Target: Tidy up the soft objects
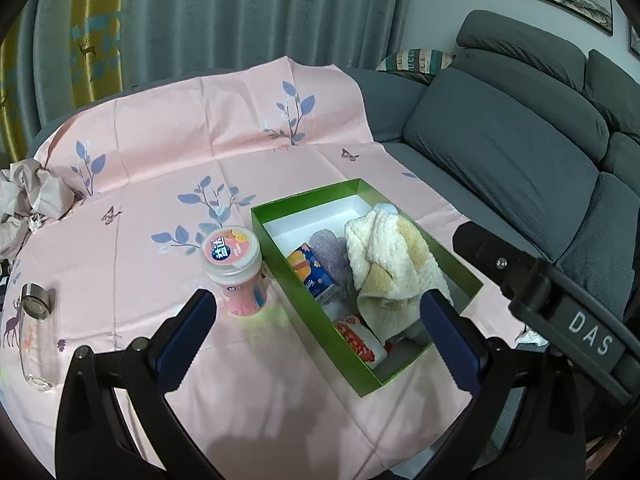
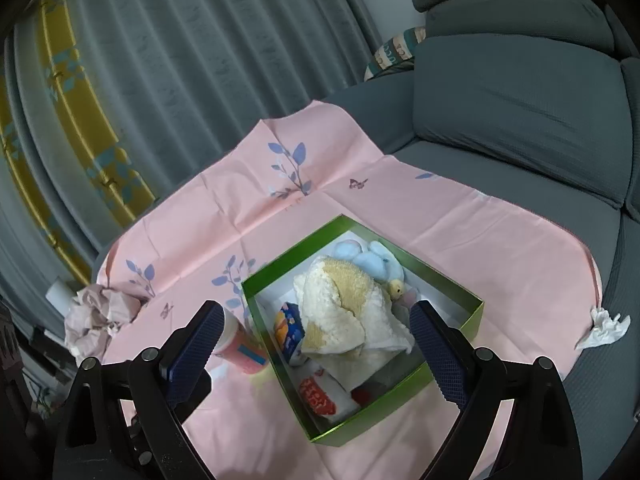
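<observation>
A green box lies on the pink cloth. In it lie a cream and yellow towel, a light blue plush, a purple soft thing, a blue and orange pack and a red and white pack. My left gripper is open and empty, held above the box's near end. My right gripper is open and empty above the box; its body shows in the left wrist view.
A pink yogurt cup stands left of the box. A glass bottle lies at the cloth's left edge. Crumpled paper lies at the far left, a white tissue at the right. A grey sofa surrounds the cloth.
</observation>
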### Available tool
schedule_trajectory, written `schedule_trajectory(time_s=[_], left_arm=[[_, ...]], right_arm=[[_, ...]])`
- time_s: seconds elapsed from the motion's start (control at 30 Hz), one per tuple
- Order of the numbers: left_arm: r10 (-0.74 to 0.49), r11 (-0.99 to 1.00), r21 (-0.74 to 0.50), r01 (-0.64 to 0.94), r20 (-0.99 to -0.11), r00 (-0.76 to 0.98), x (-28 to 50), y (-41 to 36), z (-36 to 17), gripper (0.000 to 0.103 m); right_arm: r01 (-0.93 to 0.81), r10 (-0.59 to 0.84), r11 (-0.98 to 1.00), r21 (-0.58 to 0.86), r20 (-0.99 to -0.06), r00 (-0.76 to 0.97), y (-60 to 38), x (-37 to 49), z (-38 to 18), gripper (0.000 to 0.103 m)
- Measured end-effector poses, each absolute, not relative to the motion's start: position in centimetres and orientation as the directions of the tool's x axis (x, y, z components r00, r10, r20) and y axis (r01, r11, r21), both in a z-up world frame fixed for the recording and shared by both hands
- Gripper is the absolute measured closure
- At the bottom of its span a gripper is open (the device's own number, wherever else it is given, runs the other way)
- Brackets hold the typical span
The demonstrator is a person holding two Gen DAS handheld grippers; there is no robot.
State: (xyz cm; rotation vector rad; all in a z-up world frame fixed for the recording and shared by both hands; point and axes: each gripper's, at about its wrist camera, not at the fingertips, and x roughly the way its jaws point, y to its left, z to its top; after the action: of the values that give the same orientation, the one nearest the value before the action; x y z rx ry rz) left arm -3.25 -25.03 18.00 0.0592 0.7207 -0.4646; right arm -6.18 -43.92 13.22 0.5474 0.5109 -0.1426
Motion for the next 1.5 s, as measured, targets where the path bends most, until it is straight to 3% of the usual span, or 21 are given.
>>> schedule_trajectory(time_s=[0.37,1.5], left_arm=[[-0.383,0.897,-0.118,0.425,-0.686,0.619,-2.5,-25.6,16.5,0.001],[-0.387,0.892,-0.108,0.439,-0.685,0.617,-3.1,-25.7,16.6,0.001]], right_arm=[[0.298,0.006,0.830,0.472,-0.542,0.841,-44.5,-5.7,12.4,0.009],[0.331,-0.020,0.830,0.449,-0.568,0.823,-44.6,-5.3,11.5,0.009]])
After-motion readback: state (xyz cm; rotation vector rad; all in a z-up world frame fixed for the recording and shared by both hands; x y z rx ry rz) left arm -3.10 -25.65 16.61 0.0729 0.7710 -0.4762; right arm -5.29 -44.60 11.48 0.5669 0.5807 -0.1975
